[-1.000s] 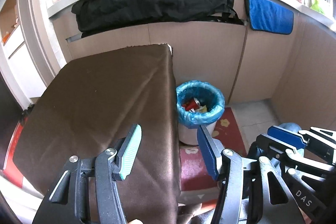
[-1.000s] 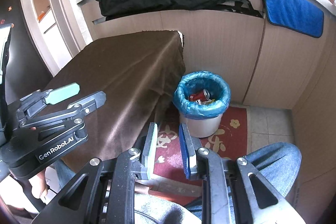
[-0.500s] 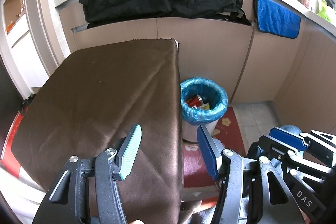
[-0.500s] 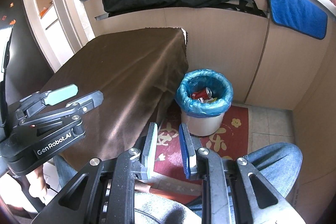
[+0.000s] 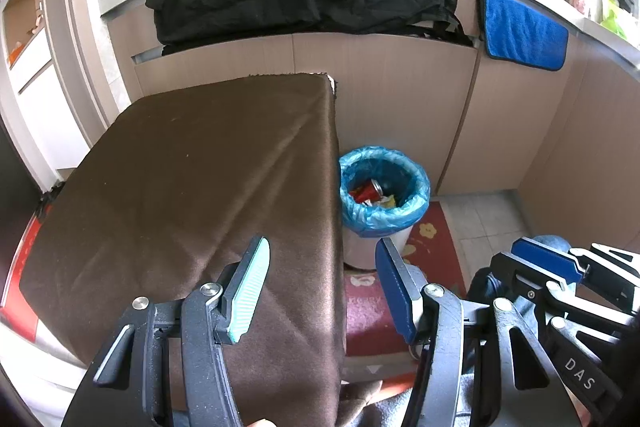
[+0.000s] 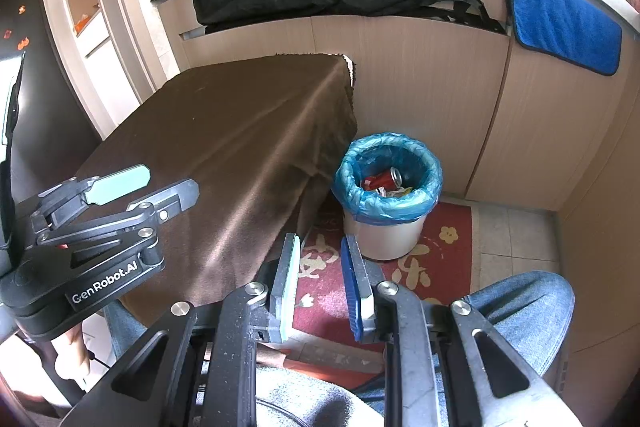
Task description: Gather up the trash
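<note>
With the red can (image 6: 383, 180) and wrappers already in the blue-lined bin (image 6: 390, 205) and the brown-covered table (image 5: 180, 187) bare, collection appears complete: left gripper (image 5: 320, 287) wide, right gripper (image 6: 320, 281) narrow, both empty.

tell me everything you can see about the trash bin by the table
The trash bin is a small round white plastic bucket, upright on a red patterned floor mat, beside the brown-clothed table and before the wooden cabinets. A crinkled blue bag liner folds over its rim. Inside lie a red drink can and crumpled wrappers. No gripper touches it.
</note>
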`<state>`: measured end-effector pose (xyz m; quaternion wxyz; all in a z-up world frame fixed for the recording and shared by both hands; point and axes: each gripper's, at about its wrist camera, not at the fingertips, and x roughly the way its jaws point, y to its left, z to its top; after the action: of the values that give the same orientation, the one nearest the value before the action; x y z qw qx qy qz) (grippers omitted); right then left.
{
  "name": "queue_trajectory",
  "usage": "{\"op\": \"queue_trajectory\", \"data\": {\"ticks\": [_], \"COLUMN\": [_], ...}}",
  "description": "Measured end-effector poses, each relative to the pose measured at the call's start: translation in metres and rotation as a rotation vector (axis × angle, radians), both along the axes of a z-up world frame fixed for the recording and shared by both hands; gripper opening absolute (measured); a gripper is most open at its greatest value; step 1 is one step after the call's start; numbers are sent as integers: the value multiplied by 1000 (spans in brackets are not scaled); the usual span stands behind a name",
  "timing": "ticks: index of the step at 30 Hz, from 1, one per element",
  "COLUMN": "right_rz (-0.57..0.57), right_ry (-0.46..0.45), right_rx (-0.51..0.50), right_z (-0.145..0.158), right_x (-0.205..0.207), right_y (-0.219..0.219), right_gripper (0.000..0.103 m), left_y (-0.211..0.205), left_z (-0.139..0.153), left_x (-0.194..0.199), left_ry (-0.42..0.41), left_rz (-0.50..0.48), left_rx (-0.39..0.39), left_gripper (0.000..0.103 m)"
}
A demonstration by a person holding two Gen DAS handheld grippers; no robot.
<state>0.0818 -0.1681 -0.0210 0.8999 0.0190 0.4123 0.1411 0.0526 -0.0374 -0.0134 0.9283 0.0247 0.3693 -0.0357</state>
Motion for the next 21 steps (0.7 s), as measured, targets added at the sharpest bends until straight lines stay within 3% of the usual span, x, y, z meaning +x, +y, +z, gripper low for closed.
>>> {"op": "queue_trajectory", "data": {"ticks": [21], "right_rz": [2], "right_ry": [1], "right_rx": [-2], "right_z": [0], "right_x": [2], "right_y": [-1], "right_gripper": [21], "left_y": [-1], "left_z": [-1], "left_x": [-2], "left_ry": [0], "left_rz": [-8], "left_rx": [0], "left_gripper": [56]}}
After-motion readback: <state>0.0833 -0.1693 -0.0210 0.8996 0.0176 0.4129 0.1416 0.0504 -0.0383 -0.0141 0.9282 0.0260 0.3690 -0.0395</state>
